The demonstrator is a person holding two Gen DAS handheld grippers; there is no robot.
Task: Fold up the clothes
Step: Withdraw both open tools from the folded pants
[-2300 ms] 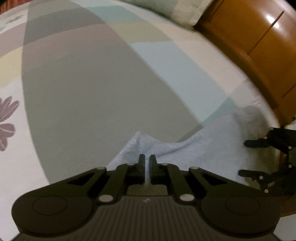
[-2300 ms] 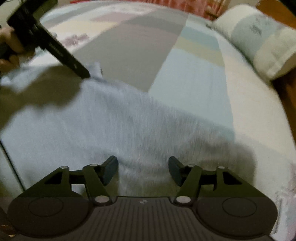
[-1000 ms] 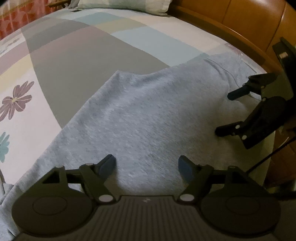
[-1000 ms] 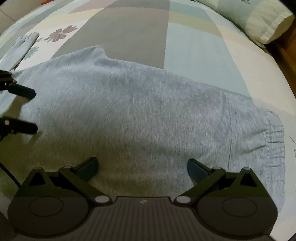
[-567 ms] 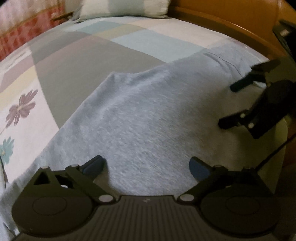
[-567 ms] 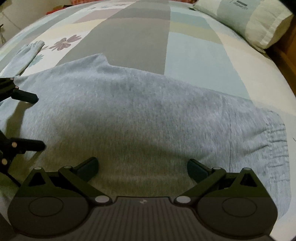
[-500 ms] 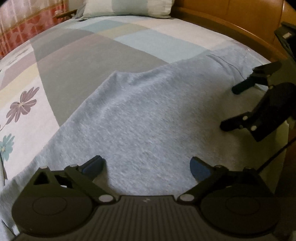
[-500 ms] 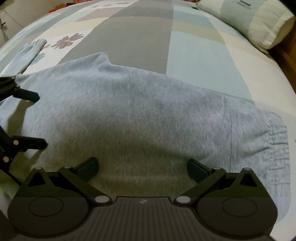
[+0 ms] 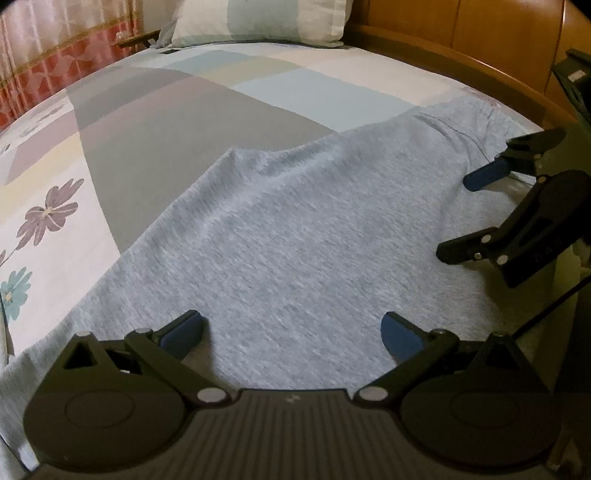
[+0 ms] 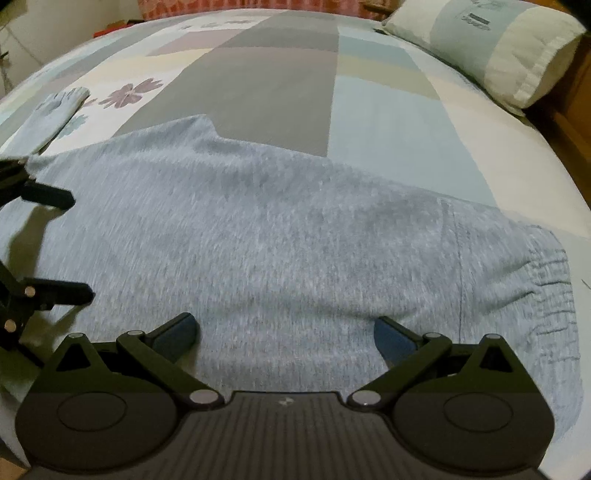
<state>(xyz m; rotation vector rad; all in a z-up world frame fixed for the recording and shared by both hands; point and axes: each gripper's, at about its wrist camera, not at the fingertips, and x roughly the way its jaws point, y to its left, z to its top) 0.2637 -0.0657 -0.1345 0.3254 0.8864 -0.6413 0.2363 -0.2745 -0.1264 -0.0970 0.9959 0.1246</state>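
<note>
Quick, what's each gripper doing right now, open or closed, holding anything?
Left gripper: open, holding nothing, over the grey garment.
Right gripper: open, holding nothing, over the same garment.

Your left gripper hangs with its fingers spread wide over the grey sweatpants, which lie flat on the patchwork bedsheet. At the right edge your right gripper is also spread apart above the fabric. A pillow sits by the wooden headboard.
</note>
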